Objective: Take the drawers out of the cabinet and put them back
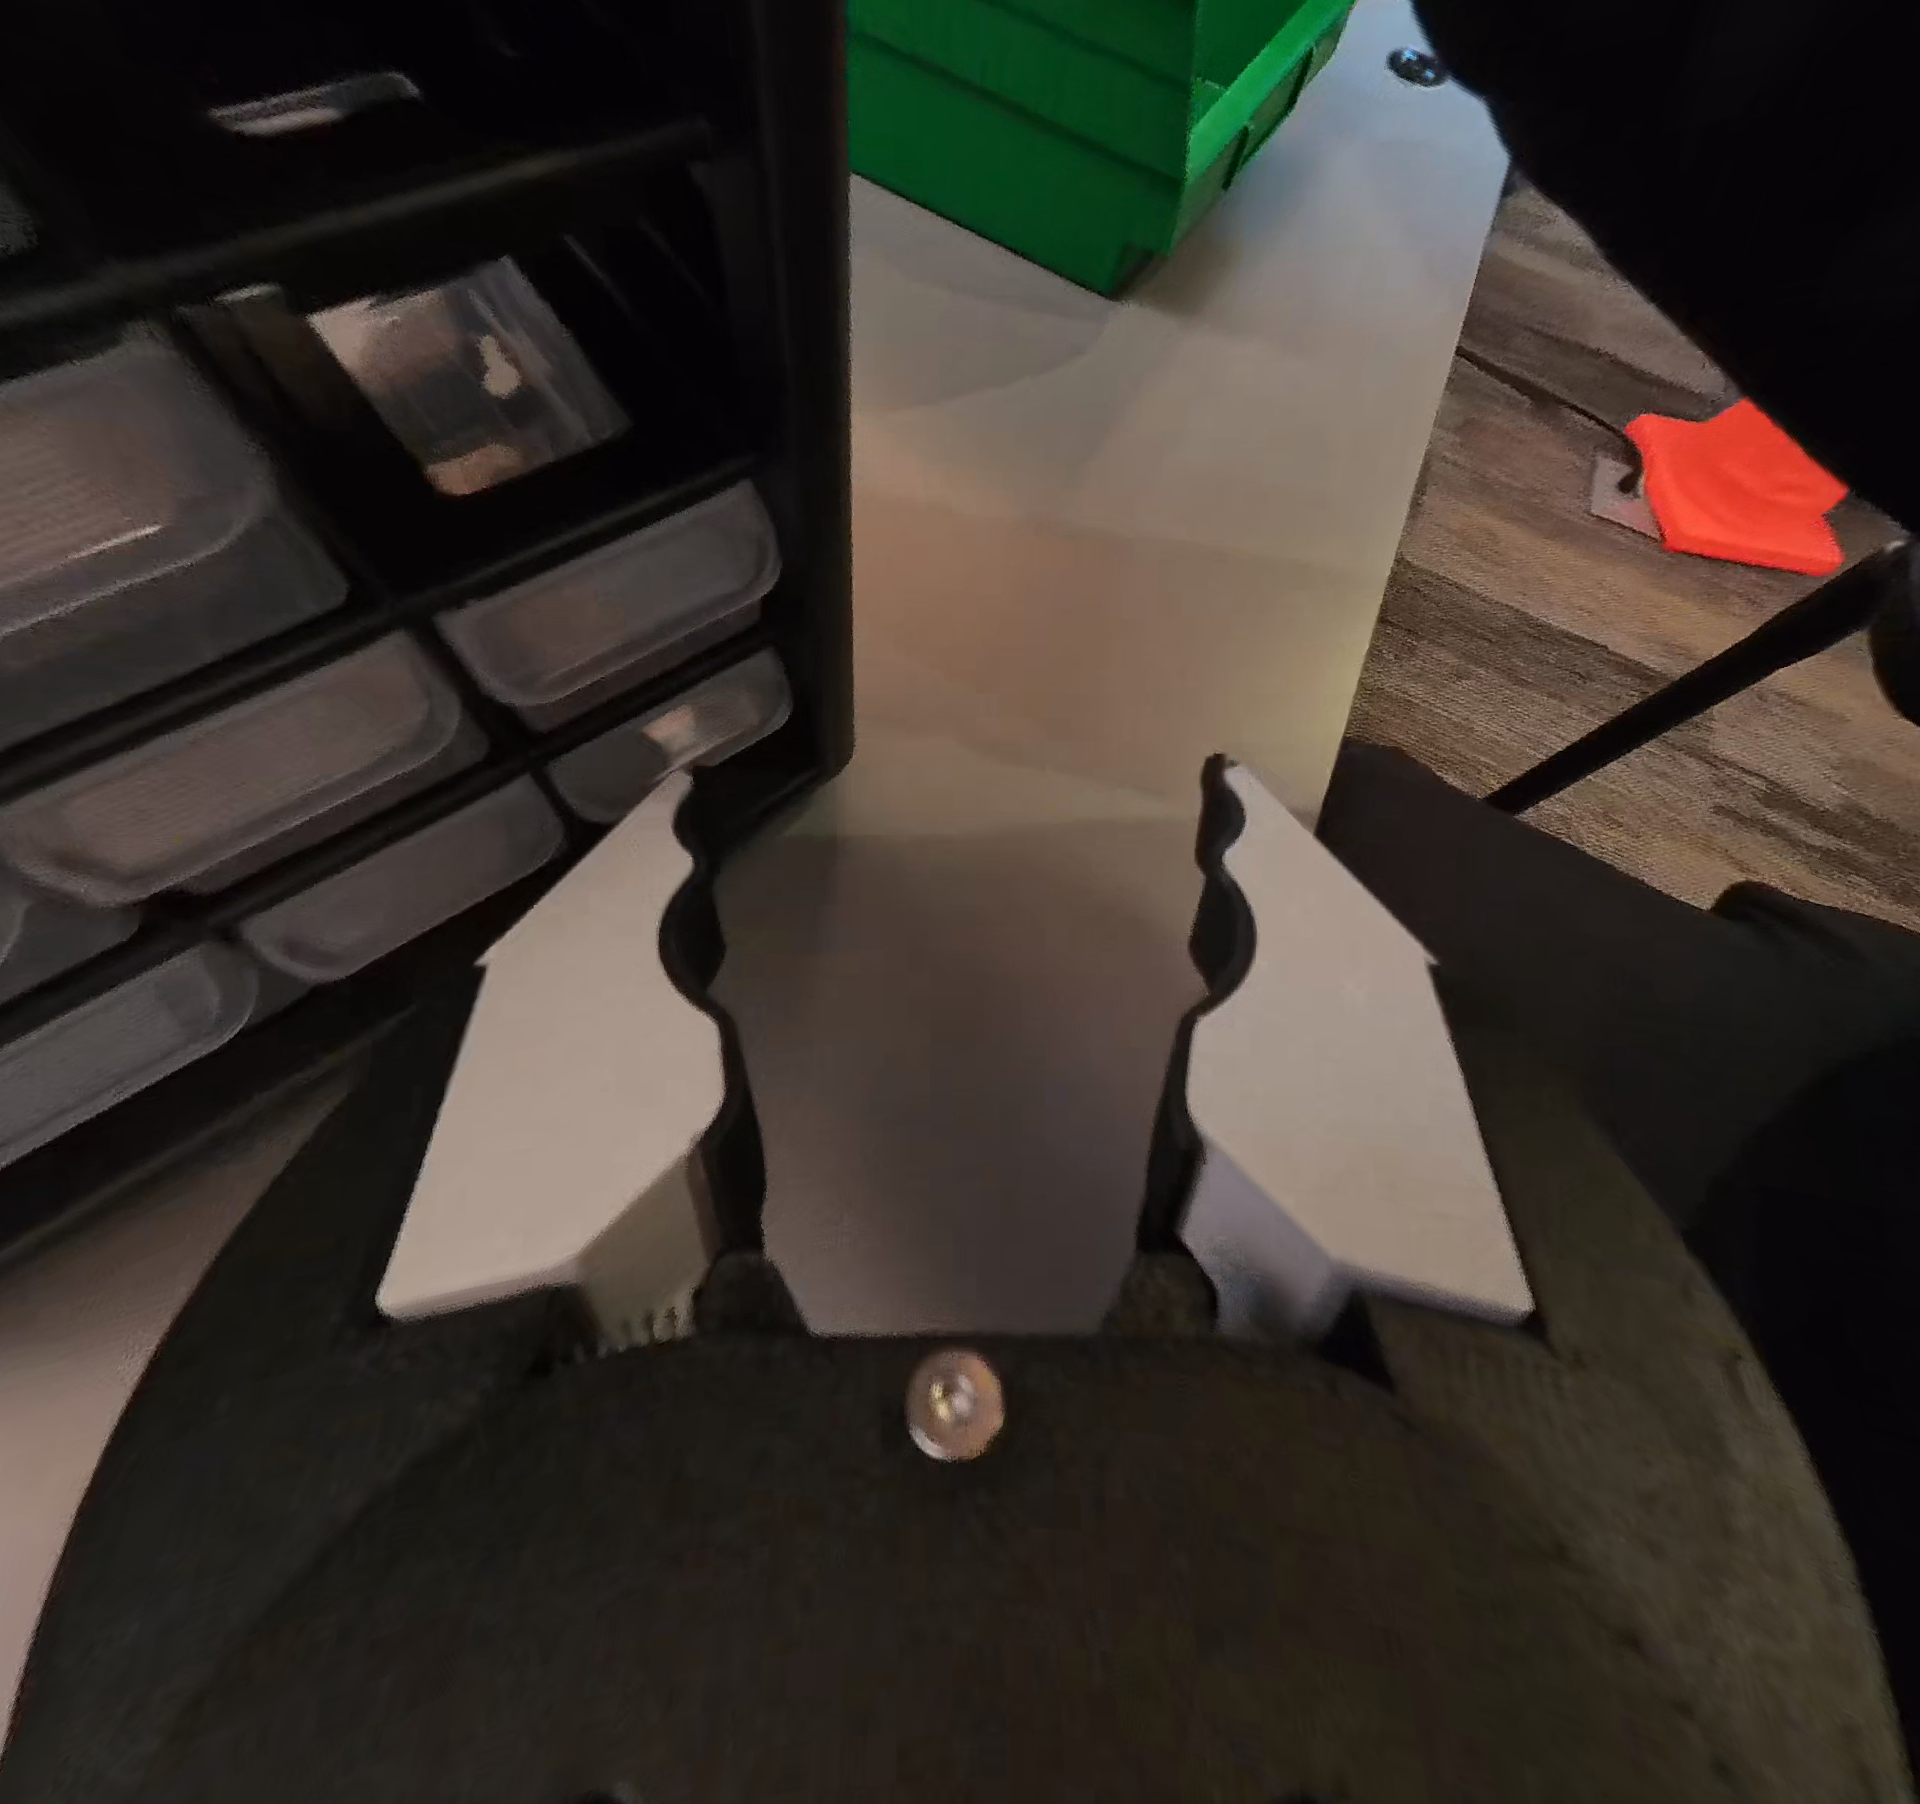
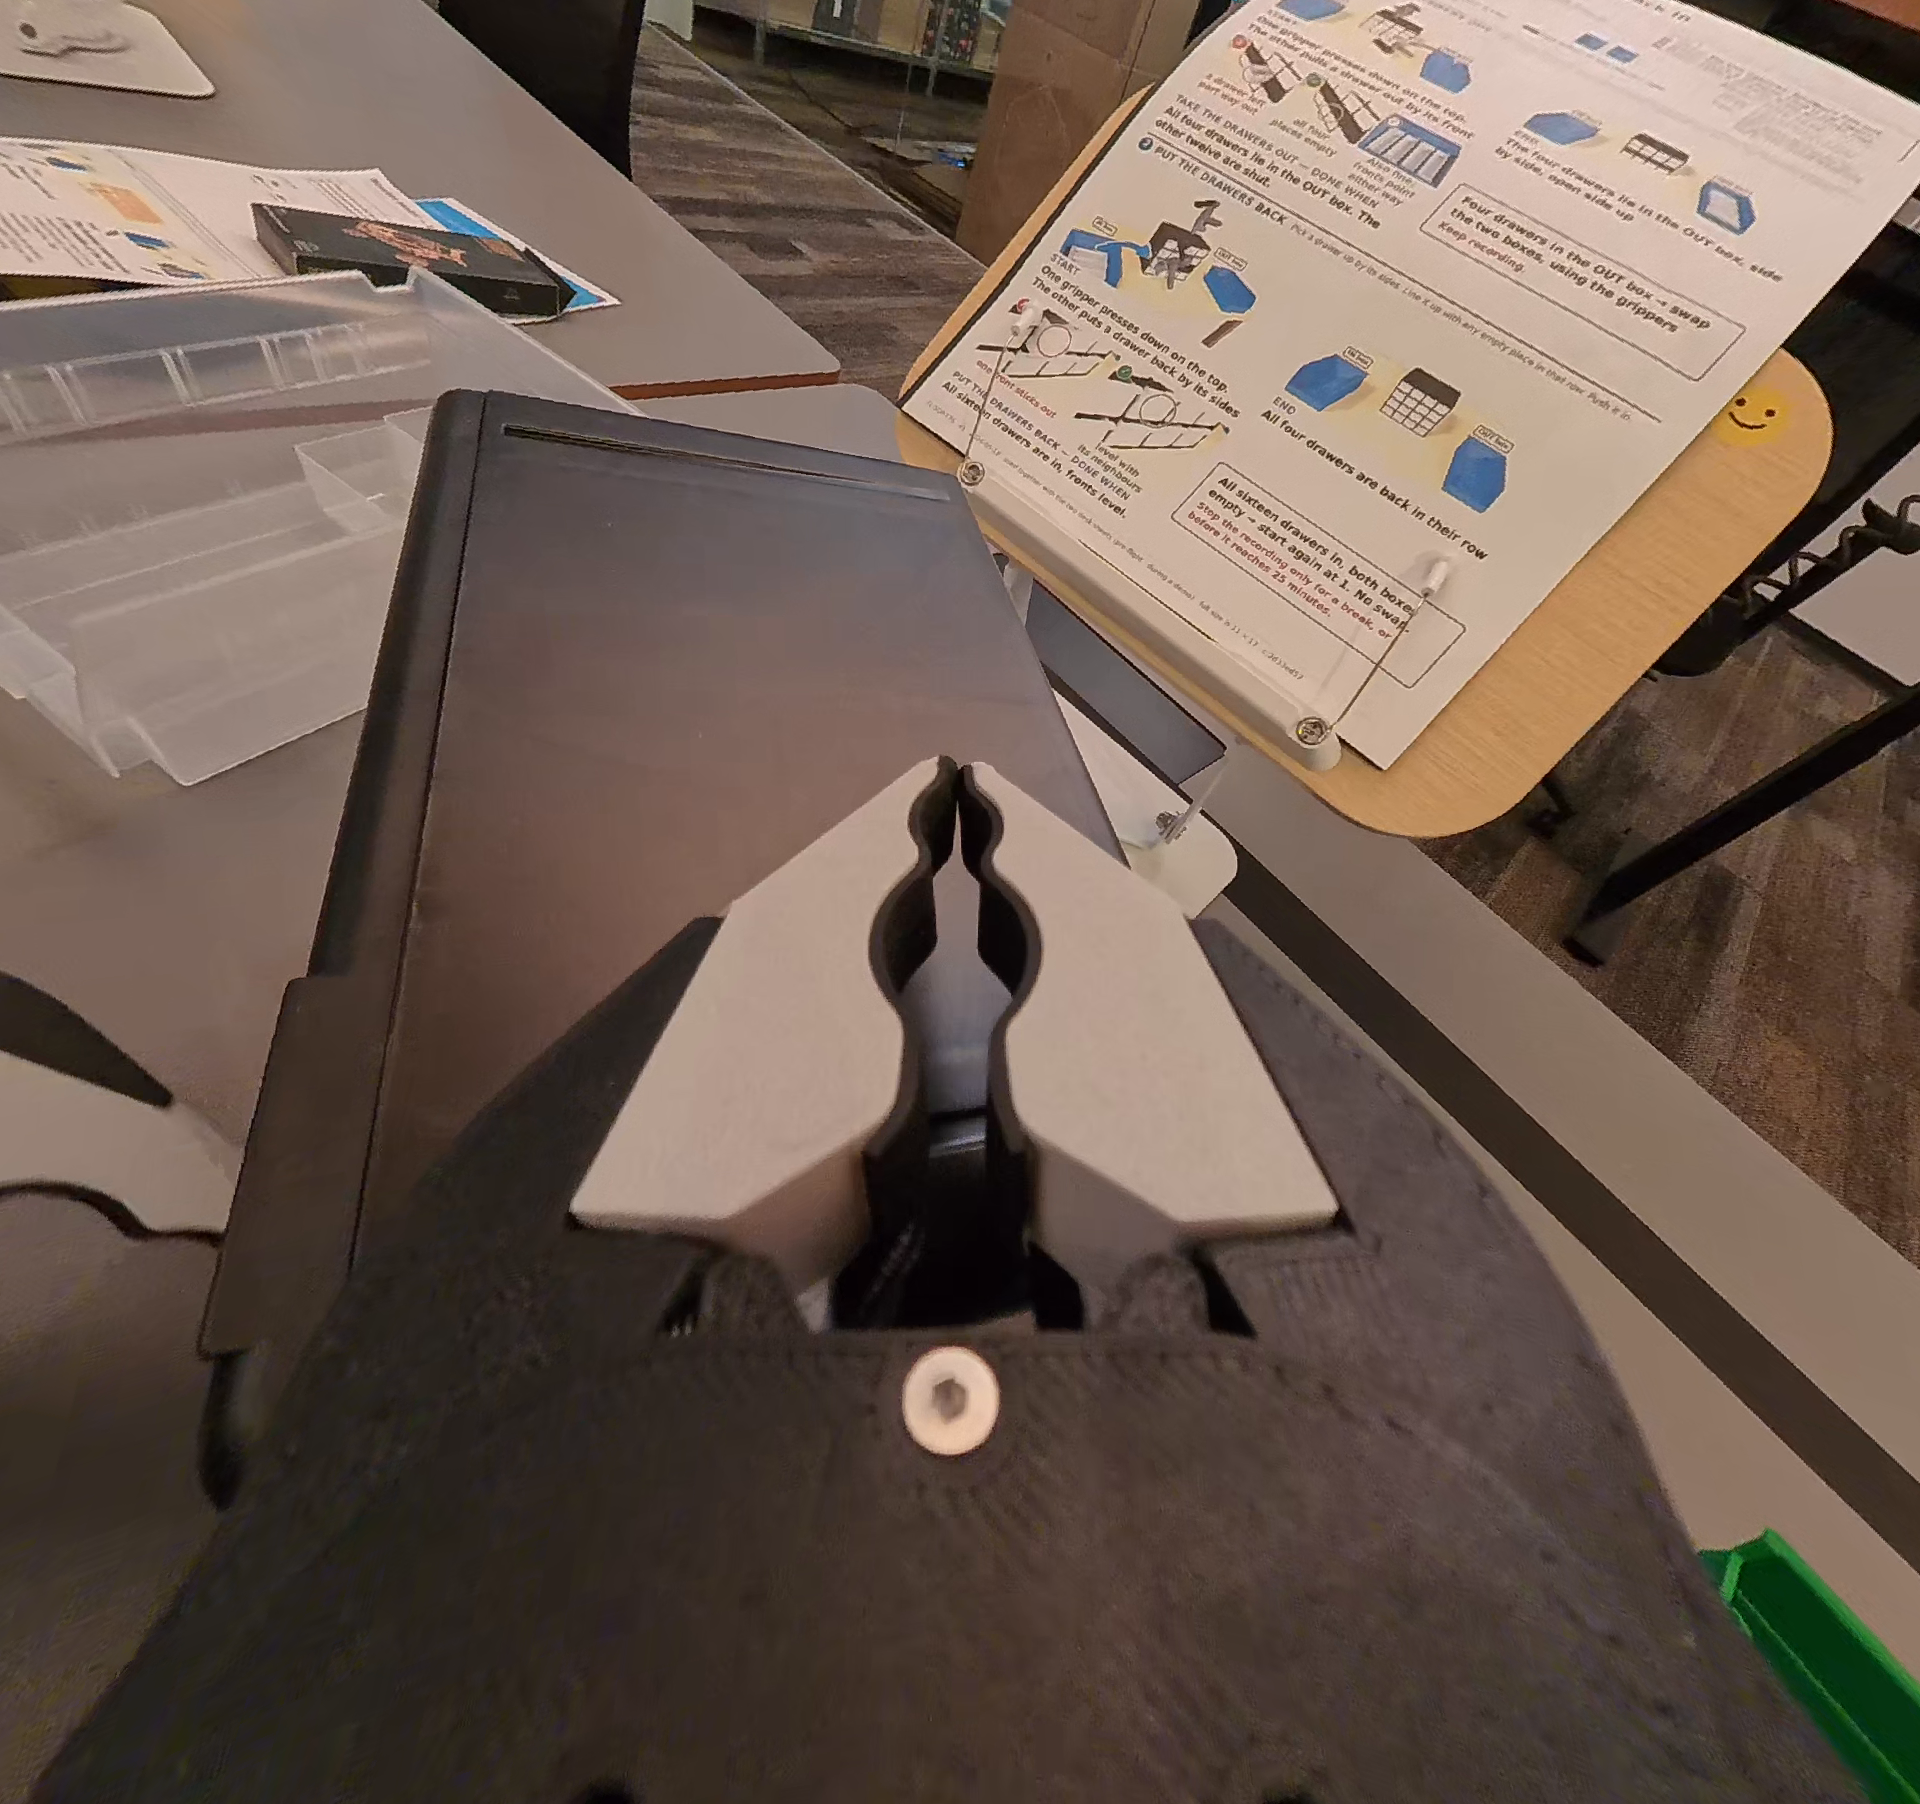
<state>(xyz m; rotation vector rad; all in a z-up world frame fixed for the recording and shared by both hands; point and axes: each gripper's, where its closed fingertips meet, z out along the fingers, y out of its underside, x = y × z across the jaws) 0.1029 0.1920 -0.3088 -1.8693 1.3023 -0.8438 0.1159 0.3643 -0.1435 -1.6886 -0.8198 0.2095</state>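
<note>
Two grippers divide the work. Left gripper [image 1: 951,788] hangs low over the bench [image 1: 1091,528], fingers spread wide and empty; the cabinet [image 1: 800,404] stands just to its left, clear drawers [image 1: 613,601] facing out, their long axes running back into the frame. One upper slot looks vacant. Right gripper [image 2: 956,778], fingers pressed together on nothing, sits over the cabinet's flat top, probably steadying it. Left is nearer the drawers. A green bin [image 1: 1091,92] waits beyond. An instruction sheet [image 2: 1403,300] bears print; no brand shows.
</note>
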